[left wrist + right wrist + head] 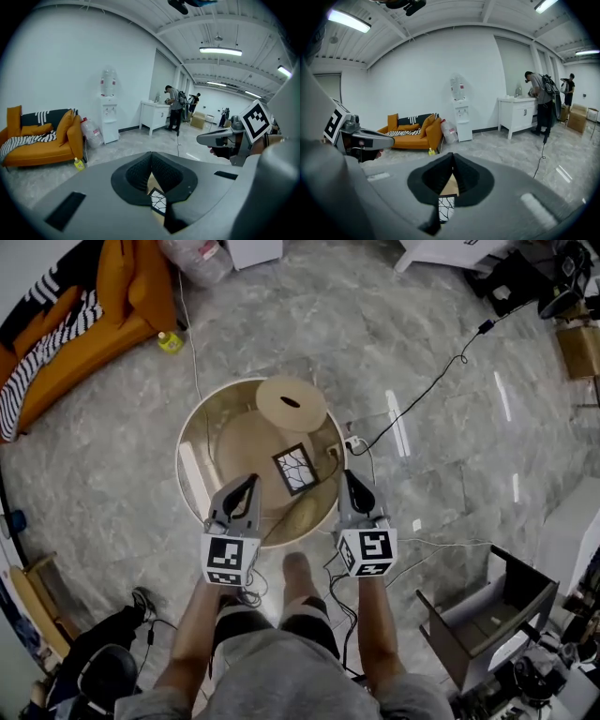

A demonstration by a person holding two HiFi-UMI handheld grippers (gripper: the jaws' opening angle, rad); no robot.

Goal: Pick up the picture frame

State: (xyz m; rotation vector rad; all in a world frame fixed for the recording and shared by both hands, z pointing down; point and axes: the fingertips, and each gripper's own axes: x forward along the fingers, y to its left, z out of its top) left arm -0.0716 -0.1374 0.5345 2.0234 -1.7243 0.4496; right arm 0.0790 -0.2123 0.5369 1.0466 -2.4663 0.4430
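Nearest the person, the left gripper and the right gripper were held side by side over the near edge of the round surface, both angled forward and down. Each was clenched on nothing. In the left gripper view the left gripper's pads met at the tips, and in the right gripper view the right gripper was likewise closed and empty.

The picture frame sat on the surface between the two, about level with their tips. It lay inward and to the right of the left gripper, and inward and to the left of the right one. Neither touched it. The left tip looked slightly nearer, though the difference was small.

Its long axis ran roughly away from the person, skewed a little, so its longer edges faced the two grippers. Each gripper view caught it low, under the closed tips. Any pick would probably need the jaws parted first and a turn inward.

Beyond the frame stood a round wooden disc, apart from it.
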